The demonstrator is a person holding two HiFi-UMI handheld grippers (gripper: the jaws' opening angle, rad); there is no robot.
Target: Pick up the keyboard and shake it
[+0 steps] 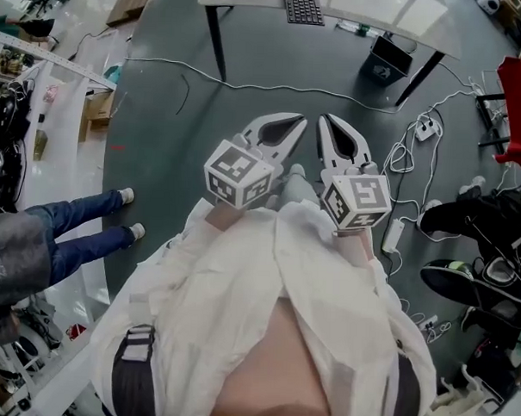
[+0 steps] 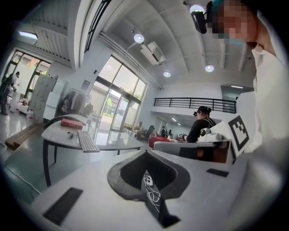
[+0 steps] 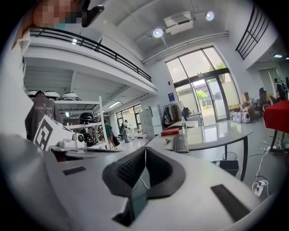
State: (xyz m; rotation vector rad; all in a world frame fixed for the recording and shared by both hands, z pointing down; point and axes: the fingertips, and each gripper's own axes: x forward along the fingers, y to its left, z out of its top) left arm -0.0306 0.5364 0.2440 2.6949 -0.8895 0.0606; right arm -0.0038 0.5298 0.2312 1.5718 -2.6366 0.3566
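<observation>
Open grey floor ahead of the left gripper and right gripper, clear as far as the table. Across that stretch, only a thin white cable lying flat. Under the table, dark table legs and a black bin. On top, a red book near the keyboard. Rightward, hemmed by a power strip, a red chair and dark bags. Leftward, a person's legs.

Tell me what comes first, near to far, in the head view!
The left gripper and right gripper side by side → white cable → keyboard
</observation>
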